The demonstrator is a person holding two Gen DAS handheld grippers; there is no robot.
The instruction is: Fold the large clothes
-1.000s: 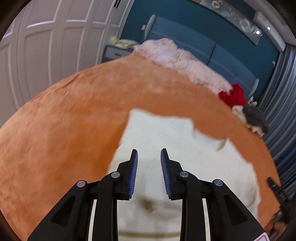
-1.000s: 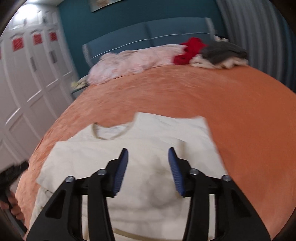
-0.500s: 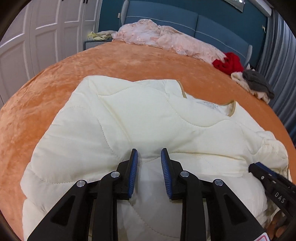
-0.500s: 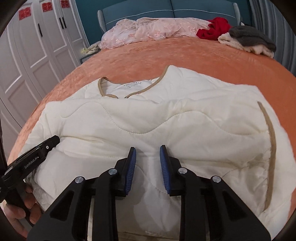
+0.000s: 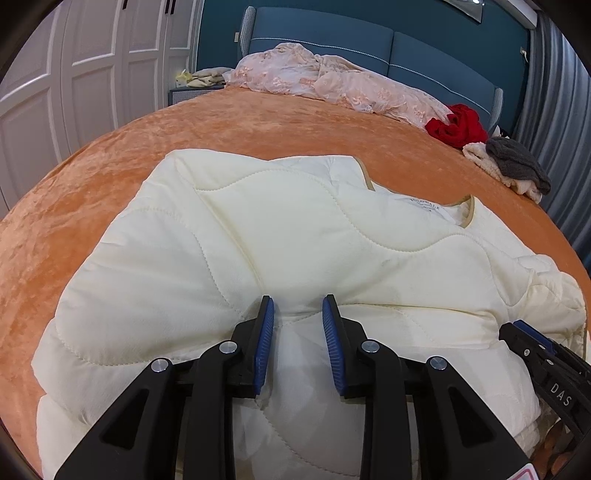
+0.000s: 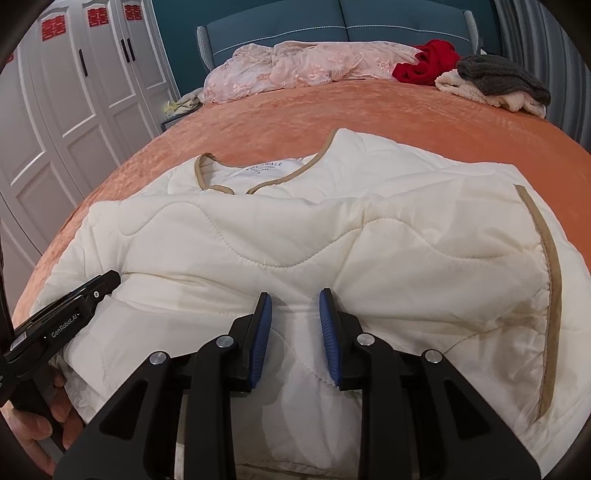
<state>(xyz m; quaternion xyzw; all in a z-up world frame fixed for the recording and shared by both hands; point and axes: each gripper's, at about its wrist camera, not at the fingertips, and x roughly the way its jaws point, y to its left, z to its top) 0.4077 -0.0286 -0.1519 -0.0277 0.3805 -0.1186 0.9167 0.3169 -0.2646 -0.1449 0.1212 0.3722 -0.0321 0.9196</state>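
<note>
While the frames from half a second back already had the cream quilted jacket [image 5: 295, 236] spread on the orange bedspread [image 5: 92, 192], I see little change since: both wrist views have settled a touch closer, and a second ago the same garment was only a blur. My left gripper [image 5: 297, 314] hangs low over the jacket's lower front with its blue-padded jaws parted, fabric lying in the gap but nothing pinched. My right gripper [image 6: 294, 308] stands the same way, released, above a crease in the quilting.

From the left wrist I can see the tip of the right gripper at the jacket's right edge, plus the wardrobe doors [image 5: 74, 74] plain and white. From the right wrist I get what the left one misses: the left gripper side-on, held in a hand [image 6: 40, 428] at the lower left corner, the tan-trimmed front edge [image 6: 550, 280] running down the jacket's right side, brownish staining beside it, and red paper cut-outs [image 6: 98, 16] on the wardrobe. Both views show the pink lace cover [image 6: 306, 62], a red garment [image 6: 428, 61] and a grey-and-cream pile [image 6: 498, 85] near the blue headboard [image 5: 332, 40].
</note>
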